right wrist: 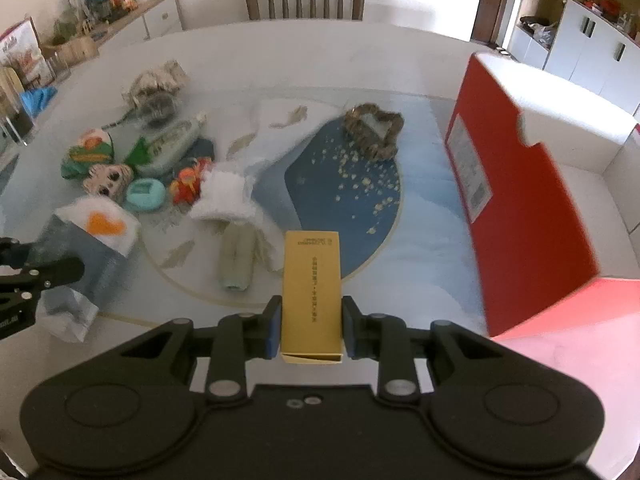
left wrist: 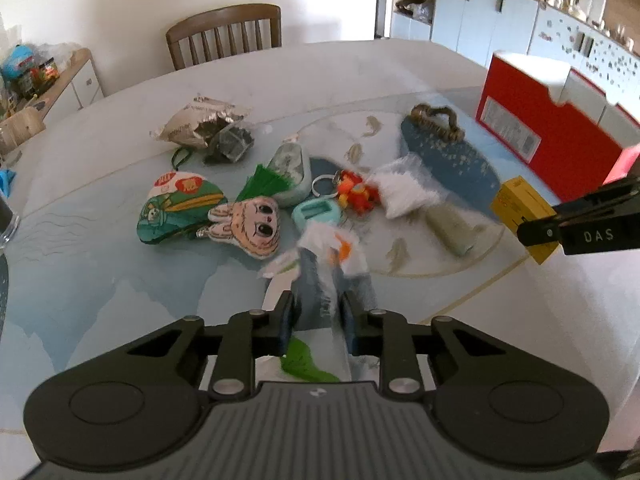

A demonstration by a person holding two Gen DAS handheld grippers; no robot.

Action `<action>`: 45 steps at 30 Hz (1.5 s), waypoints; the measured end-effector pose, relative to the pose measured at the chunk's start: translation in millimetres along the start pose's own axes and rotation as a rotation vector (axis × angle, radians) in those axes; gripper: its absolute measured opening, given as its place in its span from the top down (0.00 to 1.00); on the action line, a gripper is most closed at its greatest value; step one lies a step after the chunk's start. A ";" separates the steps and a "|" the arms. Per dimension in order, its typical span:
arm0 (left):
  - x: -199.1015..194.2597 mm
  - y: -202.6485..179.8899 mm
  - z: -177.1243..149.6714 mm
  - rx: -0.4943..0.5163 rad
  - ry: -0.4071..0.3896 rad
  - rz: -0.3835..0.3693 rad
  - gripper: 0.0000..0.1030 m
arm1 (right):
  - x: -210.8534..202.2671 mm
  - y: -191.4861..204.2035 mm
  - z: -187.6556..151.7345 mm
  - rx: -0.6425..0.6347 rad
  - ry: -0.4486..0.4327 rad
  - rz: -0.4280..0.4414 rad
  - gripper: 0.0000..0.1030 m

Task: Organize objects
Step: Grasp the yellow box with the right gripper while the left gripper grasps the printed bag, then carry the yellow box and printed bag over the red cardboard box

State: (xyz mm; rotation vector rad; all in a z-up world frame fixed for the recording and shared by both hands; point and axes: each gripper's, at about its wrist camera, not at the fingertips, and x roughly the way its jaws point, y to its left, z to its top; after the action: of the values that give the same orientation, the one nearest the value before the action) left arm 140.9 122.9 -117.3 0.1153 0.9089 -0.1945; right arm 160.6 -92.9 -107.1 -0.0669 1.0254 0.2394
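Observation:
My left gripper (left wrist: pixel 316 316) is shut on a blue-grey and white packet with an orange mark (left wrist: pixel 320 268), held above the table; the packet also shows in the right wrist view (right wrist: pixel 86 248). My right gripper (right wrist: pixel 311 326) is shut on a yellow box (right wrist: pixel 311 288), which shows at the right of the left wrist view (left wrist: pixel 520 210). A red open box (right wrist: pixel 520 184) with a white inside stands at the right. Loose items lie mid-table: a plush doll (left wrist: pixel 252 226), a green pouch (left wrist: pixel 176 208), a red figure keychain (left wrist: pixel 356 194), a teal case (left wrist: pixel 314 214), a white packet (left wrist: pixel 404 190).
A foil bag (left wrist: pixel 200 126) and a brown hair claw (left wrist: pixel 438 122) lie farther back on the patterned round table (left wrist: pixel 120 300). A wooden chair (left wrist: pixel 224 34) stands behind the table. A cluttered sideboard (left wrist: pixel 48 80) is at the left, white cabinets (left wrist: pixel 500 20) at the right.

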 end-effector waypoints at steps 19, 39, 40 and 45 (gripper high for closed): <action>-31.9 -37.7 27.3 -0.108 -0.034 0.037 1.00 | -86.9 -66.9 30.3 -0.027 -0.138 0.144 0.73; -25.9 -41.0 20.4 -0.159 -0.049 0.071 0.27 | -102.8 -122.2 46.6 -0.027 -0.169 0.194 0.73; -19.7 -40.2 18.9 -0.153 -0.031 0.078 0.27 | -103.7 -123.5 46.9 -0.020 -0.169 0.191 0.73; 1.5 -36.8 10.2 -0.150 0.025 0.074 0.28 | -111.0 -130.1 47.3 -0.004 -0.184 0.175 0.73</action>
State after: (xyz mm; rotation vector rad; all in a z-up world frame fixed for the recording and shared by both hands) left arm 141.7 84.9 -112.9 0.0127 0.9393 -0.0559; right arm 175.0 -229.9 4.8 0.0411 0.8475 0.3995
